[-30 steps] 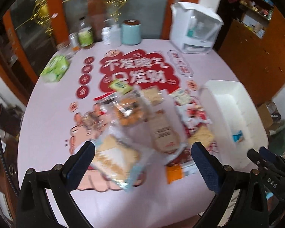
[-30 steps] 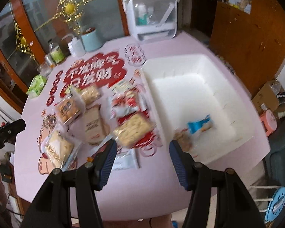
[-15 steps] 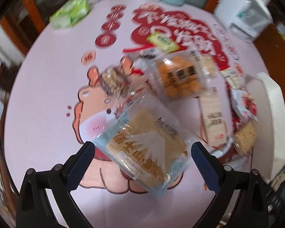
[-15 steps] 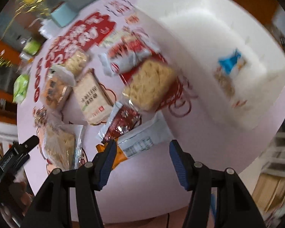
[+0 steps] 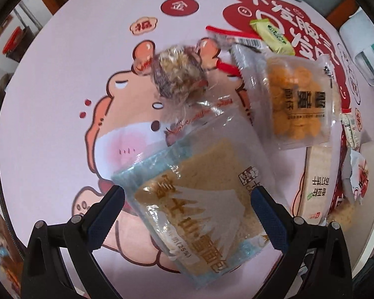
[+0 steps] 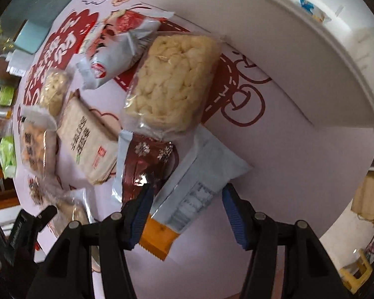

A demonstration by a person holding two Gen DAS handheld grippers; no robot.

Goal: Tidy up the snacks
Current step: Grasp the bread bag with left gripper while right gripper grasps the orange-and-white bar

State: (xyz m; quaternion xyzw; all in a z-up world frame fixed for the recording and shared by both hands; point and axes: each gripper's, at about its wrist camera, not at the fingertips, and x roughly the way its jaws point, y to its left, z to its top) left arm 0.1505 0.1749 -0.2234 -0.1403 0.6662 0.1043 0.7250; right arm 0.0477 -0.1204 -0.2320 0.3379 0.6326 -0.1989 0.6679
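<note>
Two claws, both spread and gripping nothing. White bin (image 6: 299, 57) lies ahead-right of right gripper (image 6: 185, 209); bread packet (image 5: 197, 199) sits between the parted fingers of left gripper (image 5: 187, 214). Pale grey sachet (image 6: 204, 182) lies between the right fingers, orange-edged packet (image 6: 157, 239) beneath it.
</note>
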